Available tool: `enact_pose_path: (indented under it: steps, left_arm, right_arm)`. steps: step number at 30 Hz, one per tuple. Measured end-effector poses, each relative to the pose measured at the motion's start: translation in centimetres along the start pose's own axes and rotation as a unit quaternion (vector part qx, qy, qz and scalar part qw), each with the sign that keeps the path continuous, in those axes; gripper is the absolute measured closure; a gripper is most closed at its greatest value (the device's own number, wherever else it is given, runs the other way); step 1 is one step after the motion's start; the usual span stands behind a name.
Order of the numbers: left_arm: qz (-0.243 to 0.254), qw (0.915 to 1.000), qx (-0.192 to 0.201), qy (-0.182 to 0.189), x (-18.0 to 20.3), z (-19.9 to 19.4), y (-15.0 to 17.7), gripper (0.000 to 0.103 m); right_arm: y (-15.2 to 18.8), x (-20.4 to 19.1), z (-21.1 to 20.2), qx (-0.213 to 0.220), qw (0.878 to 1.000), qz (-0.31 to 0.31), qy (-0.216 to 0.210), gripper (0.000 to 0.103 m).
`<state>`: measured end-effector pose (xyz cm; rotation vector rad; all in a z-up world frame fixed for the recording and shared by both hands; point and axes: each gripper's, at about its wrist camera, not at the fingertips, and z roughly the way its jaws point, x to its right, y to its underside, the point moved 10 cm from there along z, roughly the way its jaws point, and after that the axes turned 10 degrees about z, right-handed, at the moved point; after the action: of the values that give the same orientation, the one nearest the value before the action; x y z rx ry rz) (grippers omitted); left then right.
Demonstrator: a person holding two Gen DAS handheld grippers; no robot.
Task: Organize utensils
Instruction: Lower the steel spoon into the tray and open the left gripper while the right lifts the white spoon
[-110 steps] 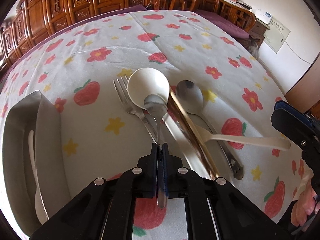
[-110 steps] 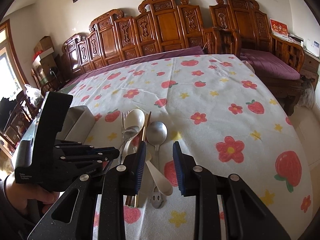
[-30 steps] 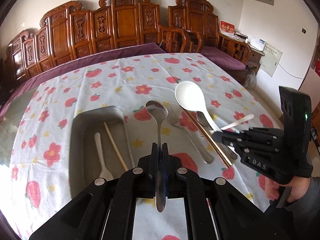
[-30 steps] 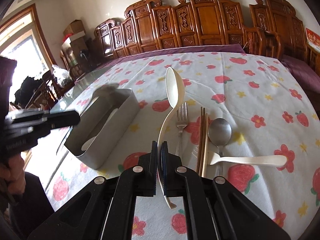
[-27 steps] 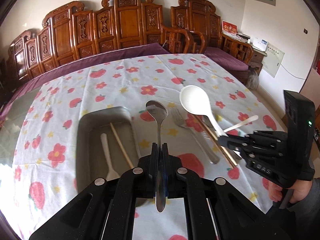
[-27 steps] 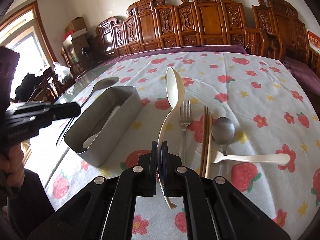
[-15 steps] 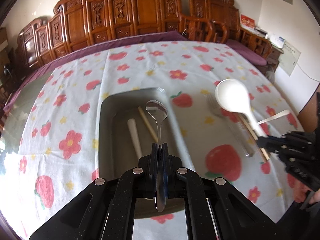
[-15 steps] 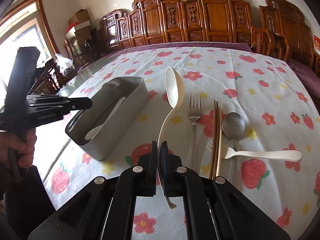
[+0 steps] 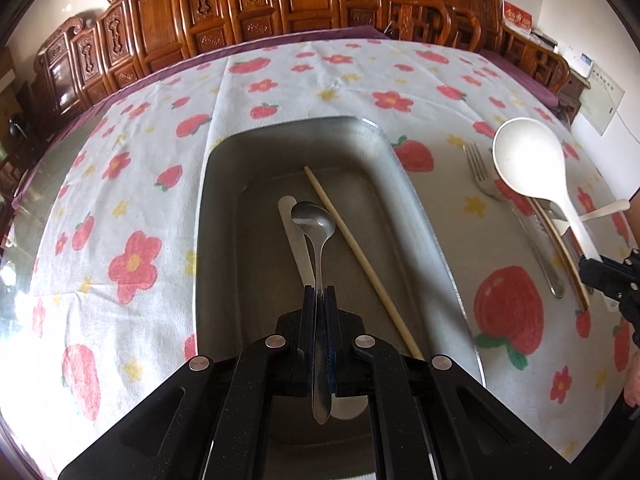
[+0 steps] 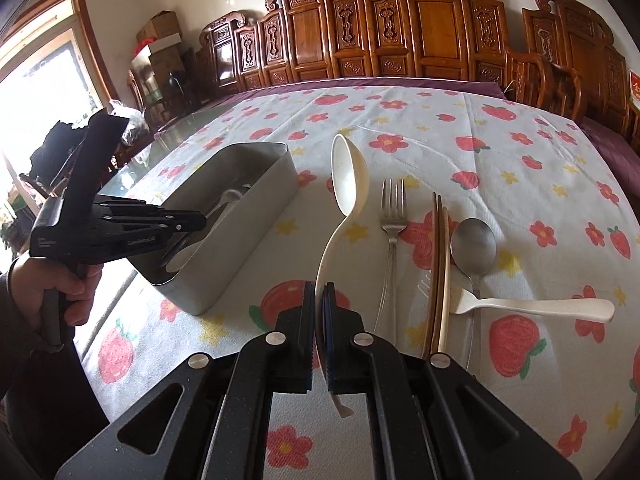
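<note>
My left gripper point(image 9: 319, 294) is shut on a metal spoon point(image 9: 314, 222) and holds it over the inside of the steel tray point(image 9: 416, 216). In the tray lie a single chopstick point(image 9: 360, 256) and a white utensil point(image 9: 294, 236). My right gripper point(image 10: 319, 290) is shut on a large white spoon point(image 10: 348, 178), held above the cloth to the right of the tray point(image 10: 256, 216). The left gripper point(image 10: 196, 218) shows there, over the tray. On the cloth lie a fork point(image 10: 392, 216), chopsticks point(image 10: 438, 264), a metal spoon point(image 10: 473, 246) and a white fork point(image 10: 532, 306).
The table carries a white cloth with strawberries and flowers point(image 9: 132, 264). Carved wooden chairs point(image 10: 400, 28) line the far side. The person's hand point(image 10: 68, 292) holds the left gripper at the table's left edge.
My left gripper has moved left and down with the metal spoon, from beside the tray to over its inside. My right gripper has held the white spoon nearly still.
</note>
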<state>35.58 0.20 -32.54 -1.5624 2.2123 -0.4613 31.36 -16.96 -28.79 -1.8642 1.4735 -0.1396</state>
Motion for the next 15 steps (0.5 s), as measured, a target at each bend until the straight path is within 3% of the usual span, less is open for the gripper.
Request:
enact_pose_path:
  steps: [7,15]
  left_arm:
    - [-0.004,0.9999,-0.013,0.006,-0.1,0.9,0.1,0.099]
    - [-0.014,0.9995,0.019,0.02,-0.4,-1.0,-0.2,0.099]
  right_arm:
    - [0.1,-0.4,0.5,-0.005,1.0,-0.005,-0.001,0.097]
    - [0.0,-0.6,0.3,-0.003,1.0,-0.006,0.005,0.097]
